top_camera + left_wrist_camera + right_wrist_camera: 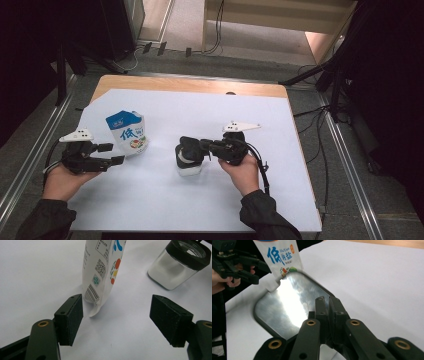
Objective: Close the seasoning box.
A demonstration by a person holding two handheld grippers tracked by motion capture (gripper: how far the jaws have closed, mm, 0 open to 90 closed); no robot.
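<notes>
The right gripper (202, 145) clamps the jar's black rim (322, 293), hiding part of it; the left gripper (111, 153) gapes wide beside the pouch (127, 131).

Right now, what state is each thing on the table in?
Pouch: upright, unheld, by the left tool's jaws.
Jar: upright, black lid on, rim gripped.
Left tool: open, nothing between the jaws.
Right tool: shut on the jar's lid rim.
Table: covered with a white sheet.
</notes>
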